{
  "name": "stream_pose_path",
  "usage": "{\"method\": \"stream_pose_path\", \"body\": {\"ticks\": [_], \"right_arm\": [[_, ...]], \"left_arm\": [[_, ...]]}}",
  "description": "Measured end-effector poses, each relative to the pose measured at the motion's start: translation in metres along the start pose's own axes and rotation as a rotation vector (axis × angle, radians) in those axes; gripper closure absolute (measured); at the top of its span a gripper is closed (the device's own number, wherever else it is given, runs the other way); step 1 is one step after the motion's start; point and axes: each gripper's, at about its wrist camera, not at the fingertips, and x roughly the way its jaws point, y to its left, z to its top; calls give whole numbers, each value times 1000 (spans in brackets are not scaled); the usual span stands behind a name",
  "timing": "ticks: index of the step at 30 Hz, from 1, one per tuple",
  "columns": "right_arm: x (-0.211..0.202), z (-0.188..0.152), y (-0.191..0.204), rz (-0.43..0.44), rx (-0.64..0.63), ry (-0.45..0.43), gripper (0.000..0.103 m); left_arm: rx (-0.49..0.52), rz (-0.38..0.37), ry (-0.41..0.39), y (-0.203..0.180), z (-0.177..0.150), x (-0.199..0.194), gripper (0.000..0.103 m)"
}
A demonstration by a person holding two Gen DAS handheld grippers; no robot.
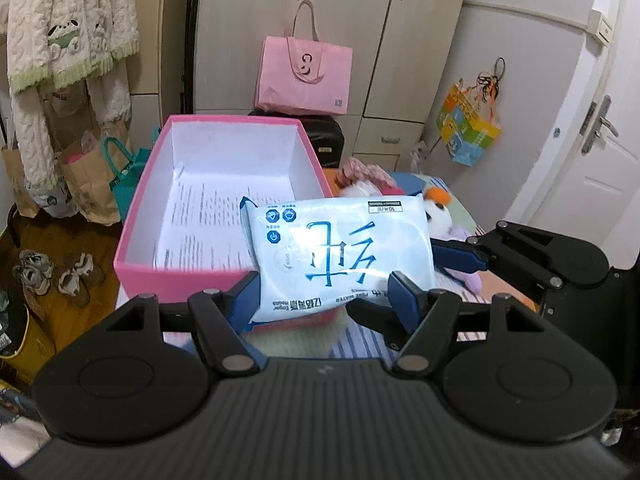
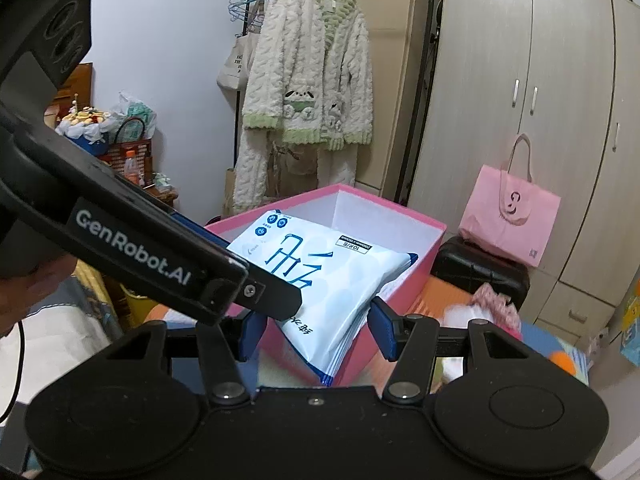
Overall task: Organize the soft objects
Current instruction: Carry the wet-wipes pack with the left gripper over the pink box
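Pink card makes the box (image 1: 176,280), open-topped on a striped cloth (image 1: 360,340); a printed sheet (image 1: 200,216) lies on the box's floor. In the left wrist view the pack (image 1: 340,248), pale blue wipes, is tilted over the box's near right corner, clear of the floor inside. The left gripper (image 1: 326,288) is half spread, both blue pads pressed on the pack's near edge. The right gripper (image 1: 440,256) reaches in from right of the box, one finger touching the pack's end; its other finger is hidden. Plush toys (image 1: 436,208) lie just right of the box. Behind the box stand a pink bag (image 1: 306,76) and a wardrobe (image 1: 340,0); a door (image 1: 600,140) is far right of it. Left of the box are paper bags (image 1: 88,176), a hanging robe (image 1: 68,32) and shoes (image 1: 52,276) on a wood floor. Most of the box's interior is free.

In the right wrist view the pack slants across the box's near rim, its low corner between the right gripper's half-spread fingers. The right pad touches it; the left gripper crosses the other side, so I cannot tell whether it grips. Beyond the box hangs the robe; right of it sits a black case (image 2: 480,272).
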Motion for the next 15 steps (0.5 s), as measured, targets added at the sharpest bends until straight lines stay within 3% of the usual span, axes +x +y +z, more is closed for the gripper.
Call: {"method": "stream_pose_path", "body": {"ticks": [9,15], "right_arm": [[70,38,-42,34,25,29,42],[131,61,-72,82,67,107,42]], "left_arm": [[-32,7,7,37,58,55,36],[-35,43,44,61,93,104,36]]}}
